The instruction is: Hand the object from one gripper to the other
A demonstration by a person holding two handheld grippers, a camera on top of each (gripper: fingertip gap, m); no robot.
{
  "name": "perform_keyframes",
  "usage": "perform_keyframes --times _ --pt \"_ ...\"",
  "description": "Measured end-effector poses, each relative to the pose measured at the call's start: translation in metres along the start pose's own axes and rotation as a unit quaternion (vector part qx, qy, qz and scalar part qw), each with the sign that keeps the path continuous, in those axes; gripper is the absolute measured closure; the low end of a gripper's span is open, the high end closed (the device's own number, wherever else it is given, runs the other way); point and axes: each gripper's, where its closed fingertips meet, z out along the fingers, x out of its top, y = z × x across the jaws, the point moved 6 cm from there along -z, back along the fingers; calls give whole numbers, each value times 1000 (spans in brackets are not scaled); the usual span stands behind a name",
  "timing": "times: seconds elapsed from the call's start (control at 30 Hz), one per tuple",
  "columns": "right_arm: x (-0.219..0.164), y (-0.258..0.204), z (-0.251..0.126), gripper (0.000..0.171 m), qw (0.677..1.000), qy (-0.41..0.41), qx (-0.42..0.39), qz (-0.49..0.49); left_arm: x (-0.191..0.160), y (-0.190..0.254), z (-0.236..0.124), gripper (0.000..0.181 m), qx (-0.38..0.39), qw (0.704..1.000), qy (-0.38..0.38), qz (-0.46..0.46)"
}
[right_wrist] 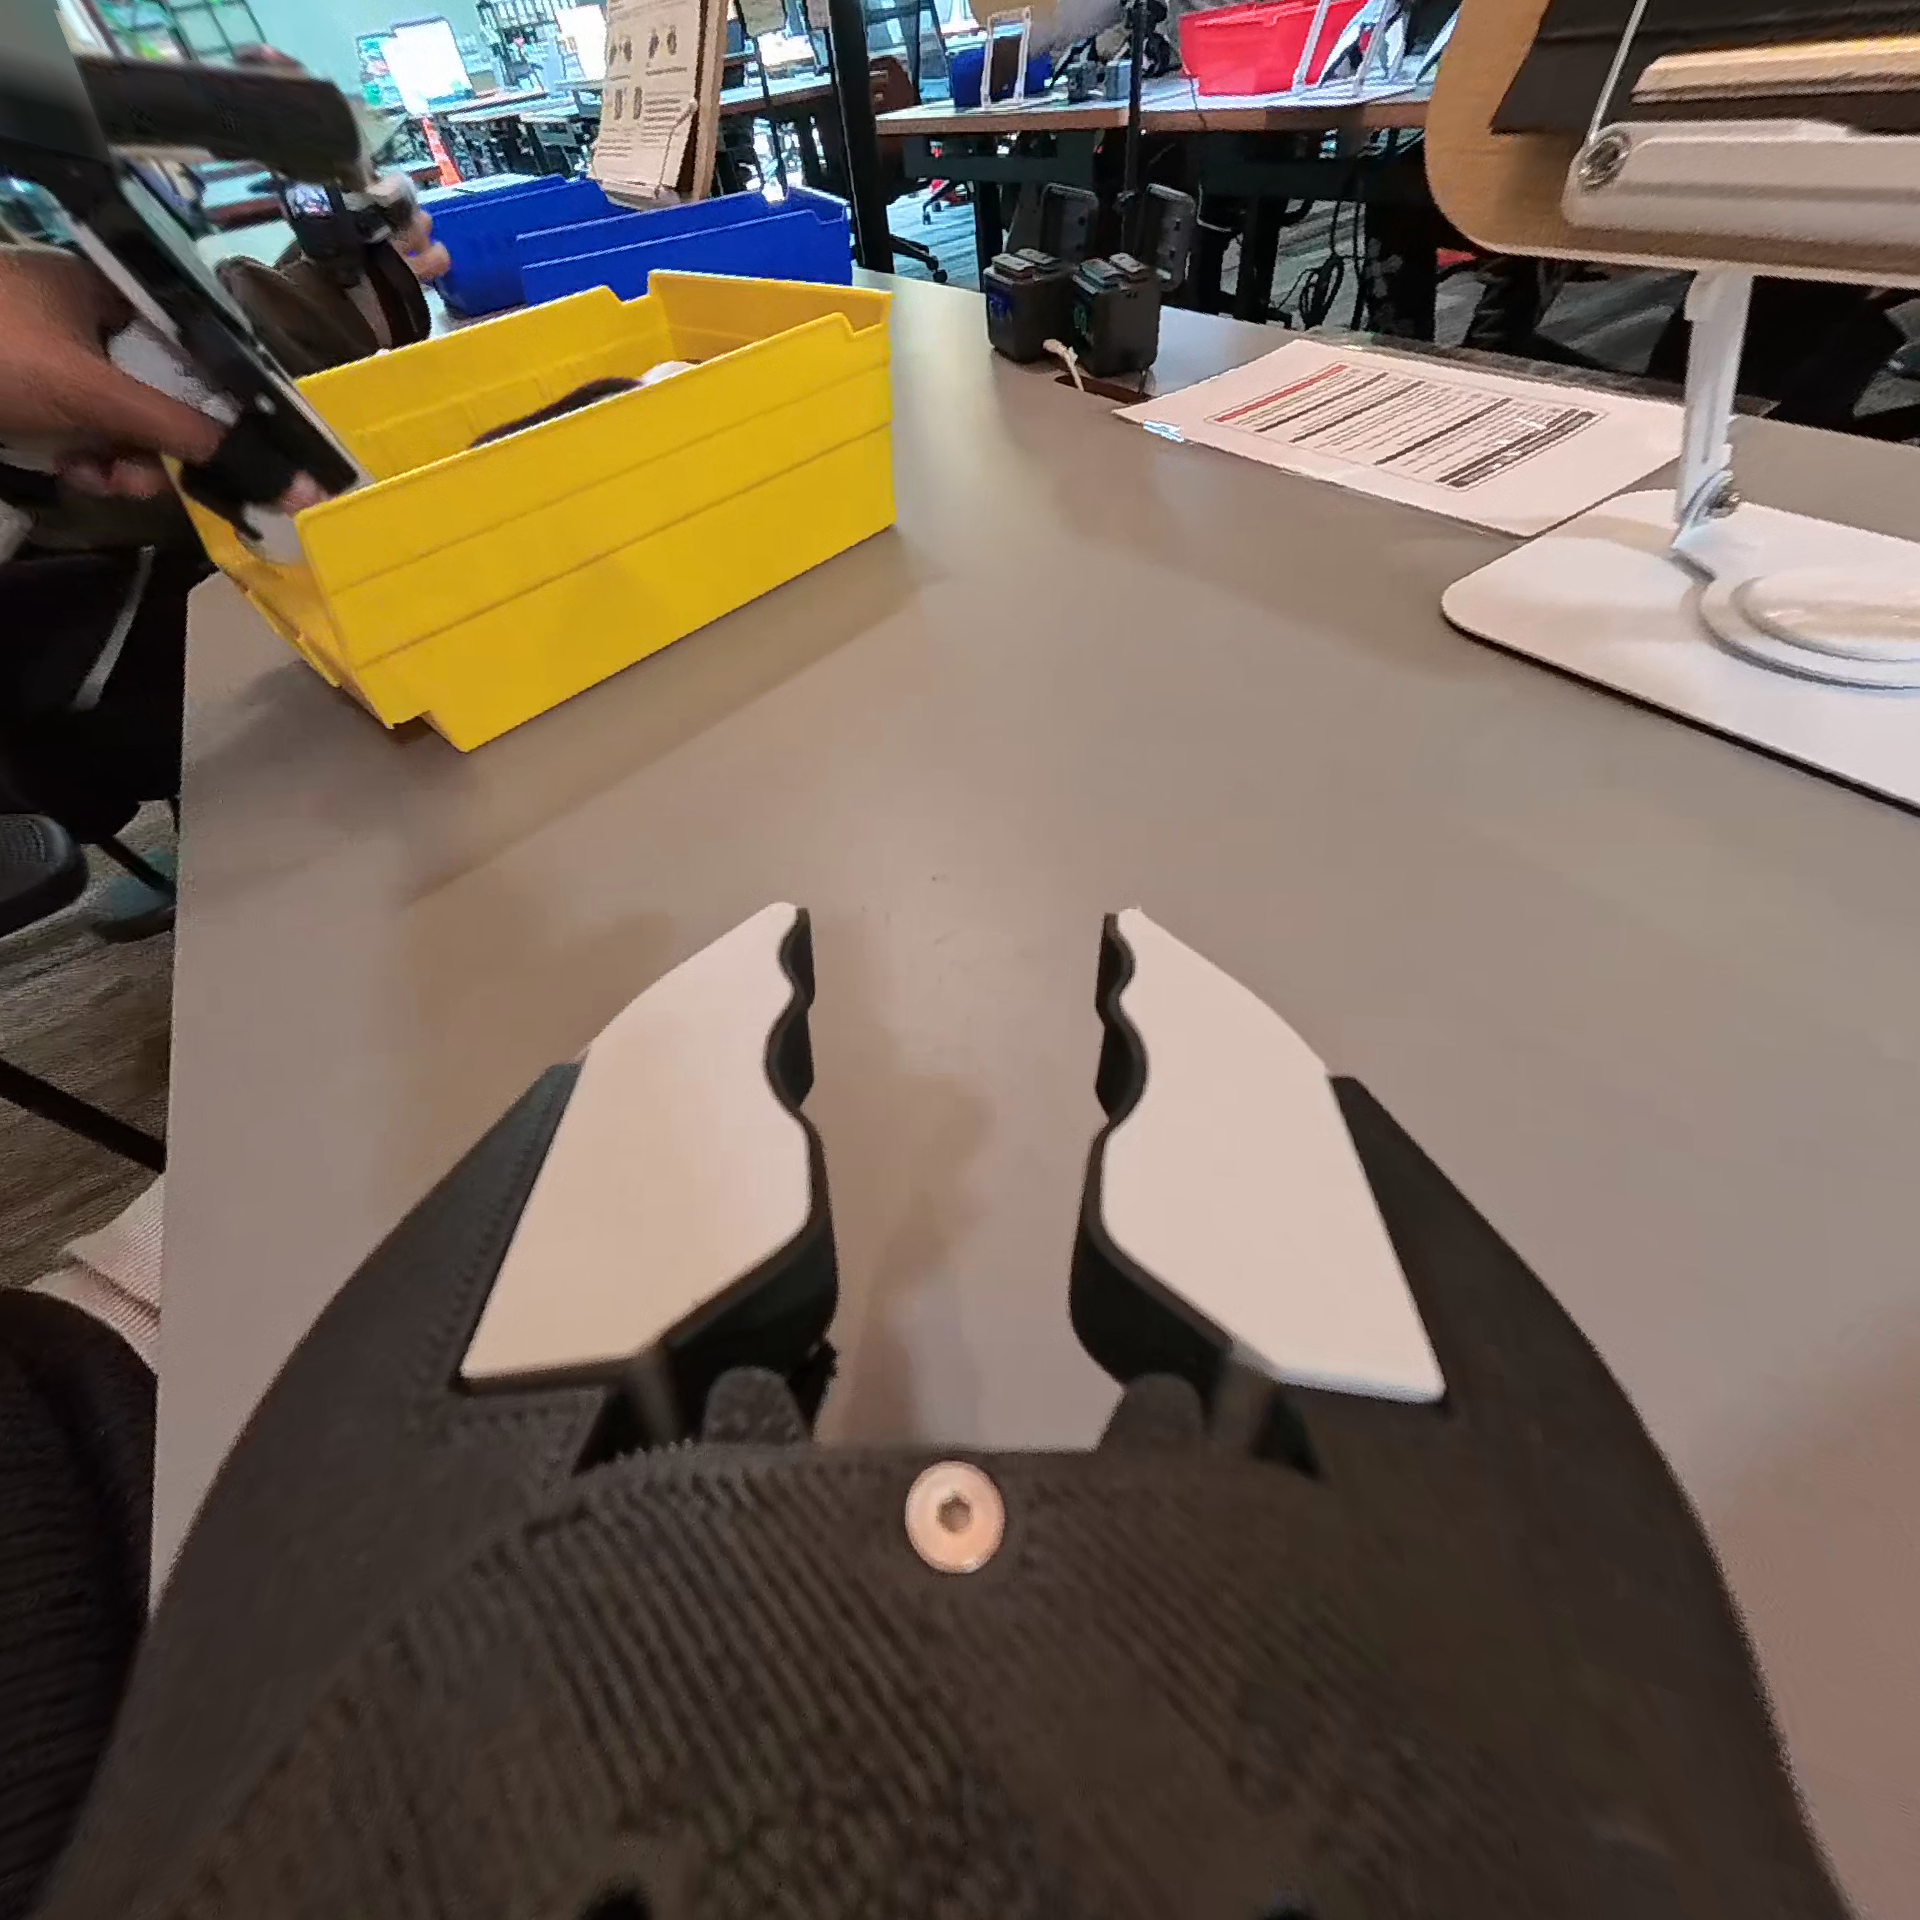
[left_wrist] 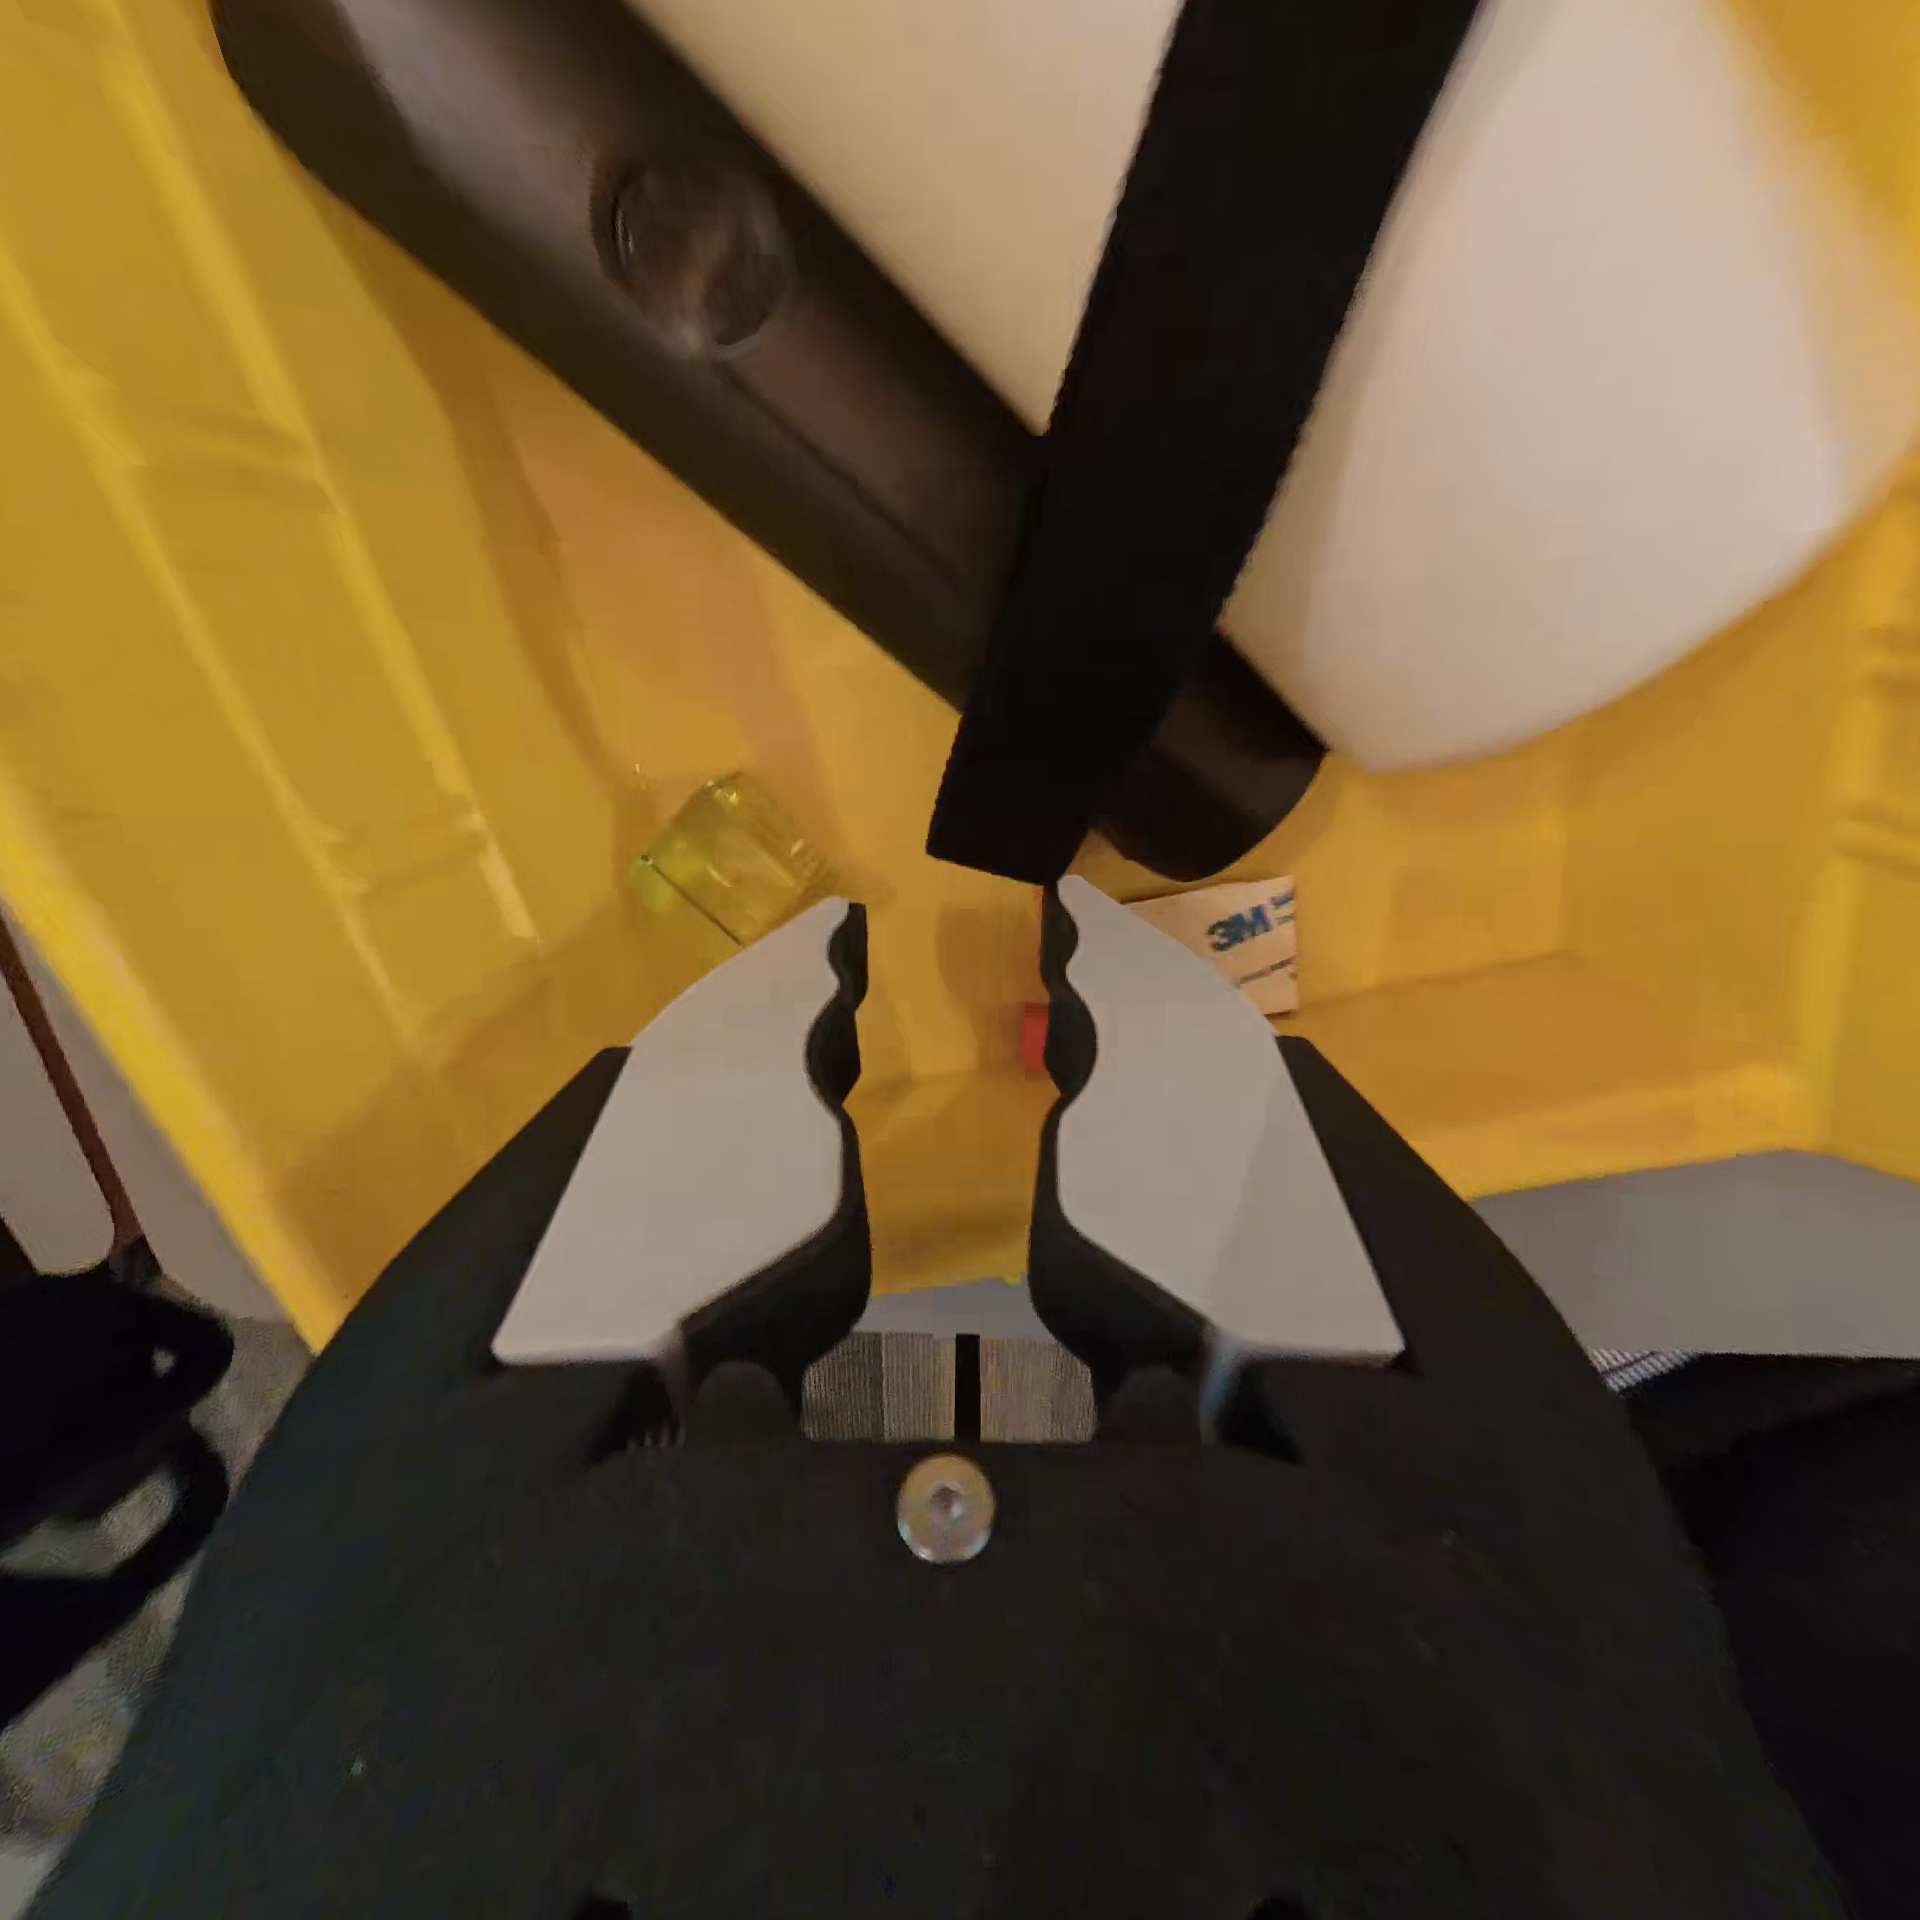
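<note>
A: Inside the yellow bin (left_wrist: pixel 312 644), in the left wrist view, the left gripper (left_wrist: pixel 954 914) is pointing down with its jaws standing a narrow gap apart, holding nothing. Just past its tips the object (left_wrist: pixel 1122 499) is lying: a dark brown bar with a white rounded body against it and a black strap crossing both, the strap's end nearly meeting the right fingertip.

B: What else is sitting on the bin floor?

A: A small clear yellow-green block (left_wrist: pixel 727 862) to the left, a tan paper tag (left_wrist: pixel 1236 935) to the right and a little red piece (left_wrist: pixel 1032 1034) partly hidden behind the right finger. The bin's walls are smooth moulded plastic with ridges, closing in on both sides.

B: And the right wrist view?

A: It is showing what the first cannot: the whole grey bench (right_wrist: pixel 1039 727), matte and flat, with the right gripper (right_wrist: pixel 954 925) hovering low over a bare stretch, jaws parted wider than the left's and gripping nothing. The yellow bin (right_wrist: pixel 623 551) is standing near the bench's left edge, well apart from this gripper. A hand (right_wrist: pixel 73 384) is holding the left gripper (right_wrist: pixel 249 436) over the bin's near corner; only a dark and white sliver of the contents is showing above the rim.

B: Anything to the right?

A: A printed sheet (right_wrist: pixel 1403 426) and a white stand (right_wrist: pixel 1704 582) with a flat base.
</note>
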Motion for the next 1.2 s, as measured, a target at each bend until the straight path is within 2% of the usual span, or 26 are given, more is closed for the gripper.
perform_keyframes --times 0.17,0.33,0.4,0.5,0.7,0.9,1.03,1.2 --pt "-3 1 -9 118 1000 -1 -11 4 2 -16 12 141 49 997 -44 -32" --pt "-5 3 -19 118 1000 2 -24 8 5 -19 22 135 22 996 -68 -47" --pt "-6 3 -22 118 1000 3 -27 12 4 -14 28 145 -10 995 -91 -28" --pt "-6 4 -24 118 999 4 -31 14 13 -14 17 180 -8 998 -59 -9" --pt "-8 5 -26 118 999 4 -30 21 22 -19 -14 180 -14 1000 14 -12" --pt "-8 4 -24 119 999 2 -27 18 24 -29 -17 171 -15 999 45 -19" --pt "-8 3 -24 119 999 0 -27 17 35 -16 -28 177 -43 995 93 9" --pt "-8 4 -24 119 999 0 -25 21 38 -12 -40 179 -38 992 119 22"
